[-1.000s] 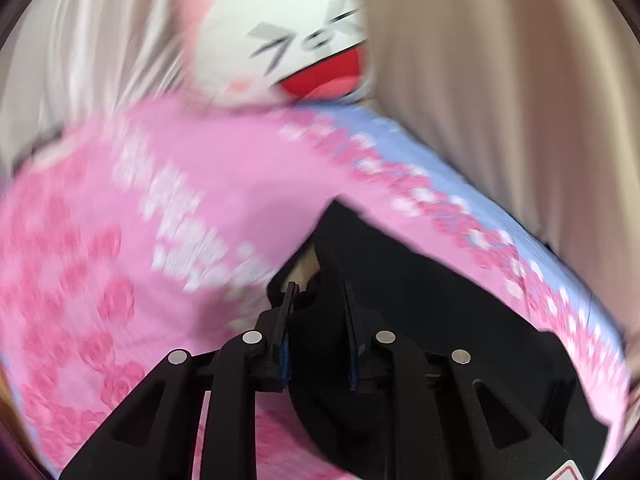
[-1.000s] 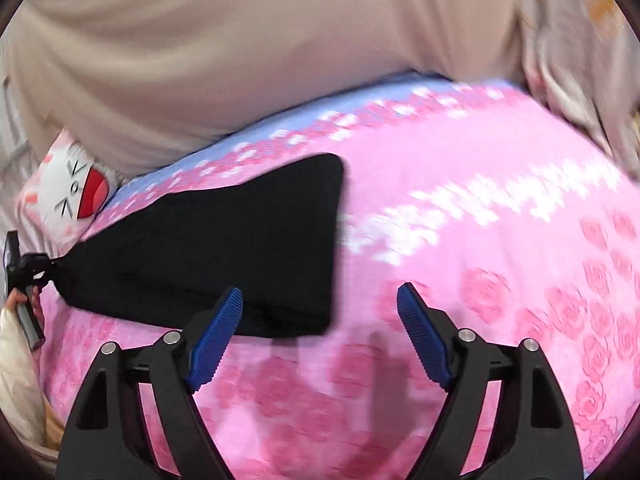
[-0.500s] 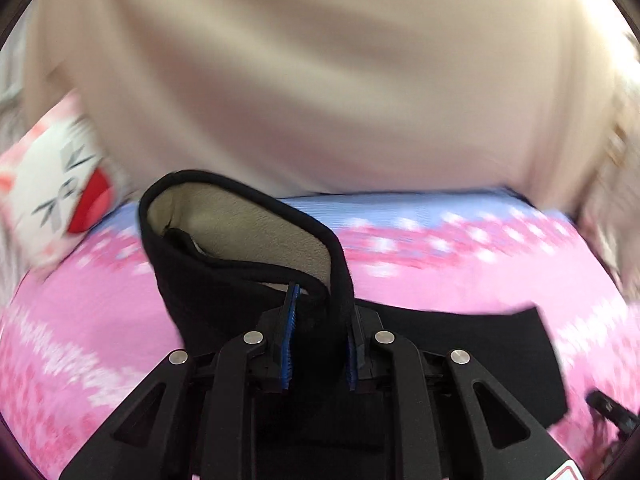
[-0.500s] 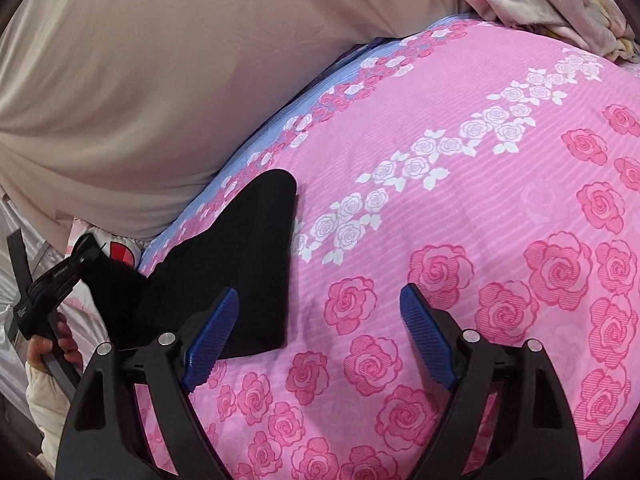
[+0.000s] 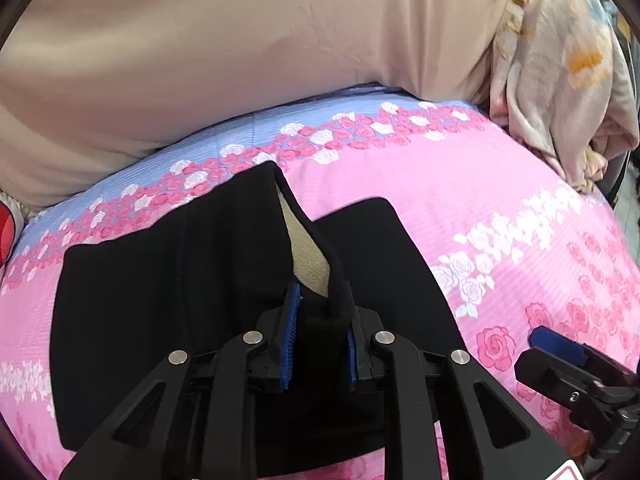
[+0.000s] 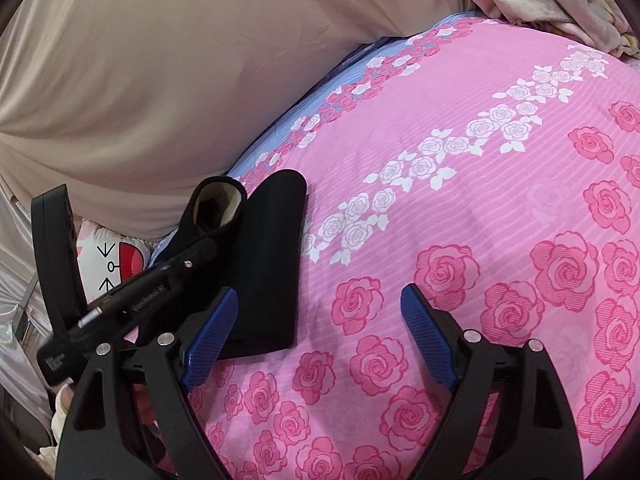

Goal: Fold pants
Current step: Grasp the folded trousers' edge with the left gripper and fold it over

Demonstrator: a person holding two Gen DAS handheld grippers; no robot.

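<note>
Black pants (image 5: 160,300) with a cream fleece lining lie folded on the pink rose-print bed cover (image 5: 500,208). My left gripper (image 5: 320,312) is shut on the pants' open end and holds it raised over the lower layer, the lining showing in the gap. In the right wrist view the pants (image 6: 268,260) lie at the left with the left gripper's body (image 6: 152,280) over them. My right gripper (image 6: 320,312) is open and empty, hovering over the bare cover just right of the pants. Its blue fingertip also shows in the left wrist view (image 5: 556,346).
A large beige pillow or headboard (image 5: 240,48) runs along the back. A crumpled pale blanket (image 5: 560,80) lies at the back right. A white plush with a red mouth (image 6: 116,260) sits at the left edge of the bed.
My left gripper has carried the pants' end over onto the lower layer, folding the pants across. My right gripper has drawn closer to the pants' right edge.
</note>
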